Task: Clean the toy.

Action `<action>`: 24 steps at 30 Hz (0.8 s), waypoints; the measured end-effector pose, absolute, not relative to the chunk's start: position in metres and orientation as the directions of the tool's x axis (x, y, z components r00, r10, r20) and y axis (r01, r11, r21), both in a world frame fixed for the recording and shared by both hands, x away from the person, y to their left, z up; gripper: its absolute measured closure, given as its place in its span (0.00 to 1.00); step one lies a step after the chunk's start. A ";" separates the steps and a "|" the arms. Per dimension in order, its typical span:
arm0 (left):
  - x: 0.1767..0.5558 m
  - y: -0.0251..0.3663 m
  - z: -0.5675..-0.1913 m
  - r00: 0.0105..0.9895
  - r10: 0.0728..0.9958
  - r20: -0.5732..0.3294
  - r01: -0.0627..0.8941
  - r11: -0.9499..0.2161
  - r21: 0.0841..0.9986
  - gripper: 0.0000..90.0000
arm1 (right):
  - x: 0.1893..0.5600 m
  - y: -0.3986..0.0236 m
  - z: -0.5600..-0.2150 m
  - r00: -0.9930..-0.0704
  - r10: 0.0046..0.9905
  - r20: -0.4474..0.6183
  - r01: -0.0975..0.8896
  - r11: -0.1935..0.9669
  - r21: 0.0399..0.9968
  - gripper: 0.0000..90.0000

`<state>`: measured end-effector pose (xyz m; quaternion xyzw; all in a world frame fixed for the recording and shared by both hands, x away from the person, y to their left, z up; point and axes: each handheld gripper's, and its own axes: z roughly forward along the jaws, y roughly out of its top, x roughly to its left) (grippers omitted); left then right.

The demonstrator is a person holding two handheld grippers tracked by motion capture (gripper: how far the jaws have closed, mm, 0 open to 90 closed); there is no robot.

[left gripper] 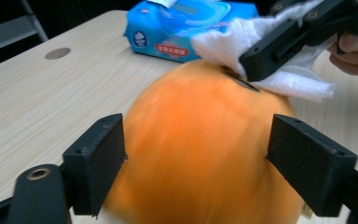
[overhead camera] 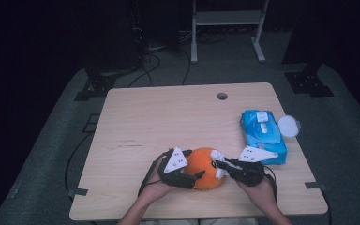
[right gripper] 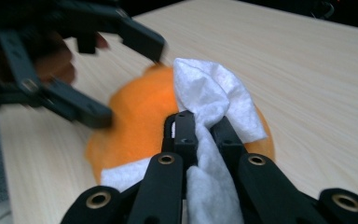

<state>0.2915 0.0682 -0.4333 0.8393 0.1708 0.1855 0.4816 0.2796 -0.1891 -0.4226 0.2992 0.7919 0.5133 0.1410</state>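
A round orange ball (overhead camera: pixel 205 168) with a soft, fuzzy look lies near the table's front edge. My left gripper (overhead camera: pixel 193 178) is open, its jaws spread wide and straddling the ball's (left gripper: pixel 200 140) near side. My right gripper (right gripper: pixel 204 126) is shut on a white wipe (right gripper: pixel 214 93), a crumpled sheet that it presses onto the top of the ball (right gripper: pixel 140 121). The left gripper view shows that gripper (left gripper: pixel 261 60) and the wipe (left gripper: pixel 289 79) lying over the ball's far top. The left gripper (right gripper: pixel 126 79) looks blurred in the right gripper view.
A blue pack of wet wipes (overhead camera: pixel 262 136) lies at the table's right side, with a round white lid (overhead camera: pixel 289 125) beside it. A cable hole (overhead camera: pixel 221 96) sits near the far edge of the wooden table (overhead camera: pixel 159 122). The person's hands come in from the front.
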 end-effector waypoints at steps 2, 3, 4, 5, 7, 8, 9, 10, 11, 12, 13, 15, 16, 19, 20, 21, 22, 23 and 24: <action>0.293 0.069 -0.440 0.871 0.475 0.126 0.133 -0.474 0.870 0.26 | 0.278 -0.182 -0.420 -0.793 0.607 0.051 0.301 0.318 0.899 0.92; 0.296 0.072 -0.442 0.871 0.481 0.101 0.152 -0.460 0.875 0.26 | 0.277 -0.182 -0.420 -0.790 0.612 0.043 0.298 0.323 0.898 0.92; 0.296 0.073 -0.442 0.870 0.484 0.091 0.161 -0.454 0.876 0.27 | 0.279 -0.185 -0.421 -0.784 0.620 0.045 0.304 0.320 0.897 0.92; 0.298 0.076 -0.443 0.868 0.489 0.085 0.169 -0.452 0.876 0.27 | 0.280 -0.187 -0.422 -0.777 0.627 0.055 0.315 0.311 0.896 0.92; 0.298 0.077 -0.444 0.867 0.492 0.074 0.179 -0.448 0.876 0.27 | 0.283 -0.196 -0.426 -0.756 0.650 0.074 0.344 0.298 0.890 0.92; 0.298 0.078 -0.445 0.867 0.493 0.070 0.182 -0.445 0.877 0.27 | 0.285 -0.199 -0.428 -0.749 0.657 0.080 0.355 0.297 0.887 0.92; 0.298 0.078 -0.445 0.867 0.494 0.068 0.184 -0.444 0.877 0.27 | 0.285 -0.202 -0.430 -0.745 0.662 0.084 0.360 0.293 0.886 0.92; 0.298 0.078 -0.445 0.867 0.493 0.069 0.184 -0.446 0.876 0.27 | 0.284 -0.203 -0.430 -0.741 0.667 0.078 0.362 0.299 0.883 0.92; 0.298 0.078 -0.445 0.867 0.493 0.068 0.185 -0.446 0.876 0.27 | 0.283 -0.204 -0.430 -0.738 0.672 0.069 0.361 0.305 0.881 0.92; 0.298 0.079 -0.445 0.867 0.493 0.069 0.185 -0.448 0.874 0.27 | 0.282 -0.203 -0.429 -0.738 0.671 0.071 0.362 0.305 0.881 0.92; 0.298 0.079 -0.445 0.866 0.495 0.069 0.188 -0.452 0.872 0.27 | 0.282 -0.203 -0.429 -0.739 0.670 0.073 0.360 0.302 0.883 0.92; 0.298 0.080 -0.446 0.865 0.497 0.069 0.192 -0.456 0.869 0.27 | 0.279 -0.199 -0.426 -0.749 0.659 0.073 0.347 0.295 0.890 0.92; 0.299 0.081 -0.446 0.866 0.496 0.067 0.194 -0.456 0.868 0.27 | 0.277 -0.197 -0.425 -0.756 0.650 0.077 0.340 0.289 0.895 0.92; 0.299 0.084 -0.447 0.867 0.496 0.050 0.203 -0.444 0.873 0.27 | 0.279 -0.197 -0.426 -0.763 0.642 0.079 0.338 0.291 0.895 0.92; 0.299 0.084 -0.447 0.867 0.495 0.052 0.203 -0.447 0.871 0.27 | 0.281 -0.199 -0.427 -0.756 0.649 0.087 0.350 0.287 0.892 0.92; 0.299 0.084 -0.447 0.868 0.494 0.053 0.202 -0.448 0.871 0.27 | 0.285 -0.203 -0.430 -0.741 0.665 0.098 0.369 0.281 0.886 0.92; 0.299 0.085 -0.447 0.869 0.491 0.055 0.200 -0.450 0.870 0.27 | 0.287 -0.205 -0.431 -0.731 0.676 0.093 0.376 0.285 0.882 0.92; 0.298 0.085 -0.447 0.870 0.491 0.053 0.200 -0.448 0.871 0.27 | 0.289 -0.209 -0.435 -0.716 0.693 0.088 0.392 0.295 0.871 0.92; 0.298 0.085 -0.447 0.870 0.491 0.051 0.201 -0.447 0.872 0.27 | 0.291 -0.212 -0.437 -0.710 0.697 0.104 0.409 0.287 0.866 0.92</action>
